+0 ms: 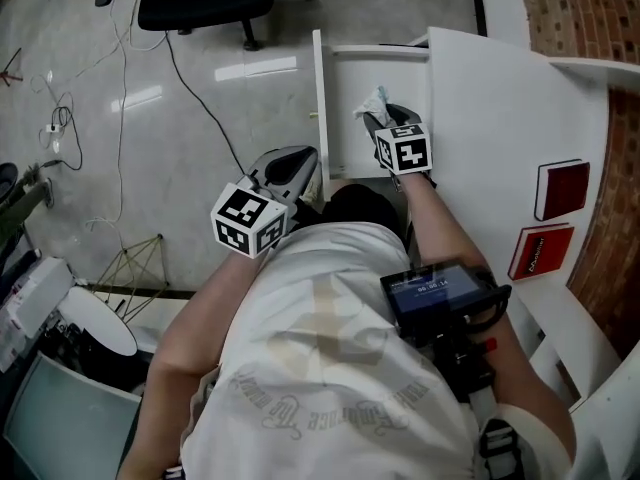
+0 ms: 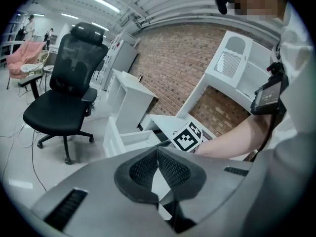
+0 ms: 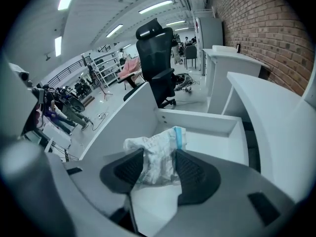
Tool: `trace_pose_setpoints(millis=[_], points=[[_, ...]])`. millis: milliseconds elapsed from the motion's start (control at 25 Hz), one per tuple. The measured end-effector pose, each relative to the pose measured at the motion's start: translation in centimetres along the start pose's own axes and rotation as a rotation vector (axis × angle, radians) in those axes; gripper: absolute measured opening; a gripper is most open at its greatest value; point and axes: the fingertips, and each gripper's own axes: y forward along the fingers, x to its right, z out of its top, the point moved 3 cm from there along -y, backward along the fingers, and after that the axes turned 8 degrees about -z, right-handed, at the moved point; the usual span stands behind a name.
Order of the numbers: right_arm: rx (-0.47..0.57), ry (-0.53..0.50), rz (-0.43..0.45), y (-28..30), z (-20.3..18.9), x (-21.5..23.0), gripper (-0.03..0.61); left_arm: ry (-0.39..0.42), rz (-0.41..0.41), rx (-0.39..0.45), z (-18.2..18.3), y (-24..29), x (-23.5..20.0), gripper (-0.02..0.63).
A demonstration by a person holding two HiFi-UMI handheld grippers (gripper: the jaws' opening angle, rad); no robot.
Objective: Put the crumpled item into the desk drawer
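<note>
Brick-walled room; white desk [image 1: 495, 118] with its white open drawer [image 1: 322, 108] pulled out. Jaws of right gripper [image 3: 157, 159] pinch the crumpled white paper wad with blue edge [image 3: 160, 144] above the drawer cavity. Jaws of left gripper [image 2: 158, 154] closed, empty, just beside drawer front. Judgement: lower wad below rim before release.

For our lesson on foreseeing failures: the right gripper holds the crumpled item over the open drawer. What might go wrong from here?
The crumpled item bulges past the pads of the right gripper, so it may snag or cling on release. It hangs near one side of the drawer and could drop outside.
</note>
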Motion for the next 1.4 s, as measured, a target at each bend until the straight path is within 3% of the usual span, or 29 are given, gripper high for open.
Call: trace_pose_setpoints(millis=[840,1200,1400], points=[[-0.116,-0.095,0.056,8.2,-2.0,0.4,0.223,-0.108,0.033,-0.036,-2.4,3.3,-1.5,0.021],[-0.176,-0.128,0.044,13.2,-2.6,-0.3,0.223,-0.175,0.046,-0.033,-3.1,3.3,-5.2,0.021],[-0.184,-0.15,0.04,13.3,-3.2,0.0,0.224,-0.185,0.055,-0.027,-3.4,3.3,-4.3,0.021]])
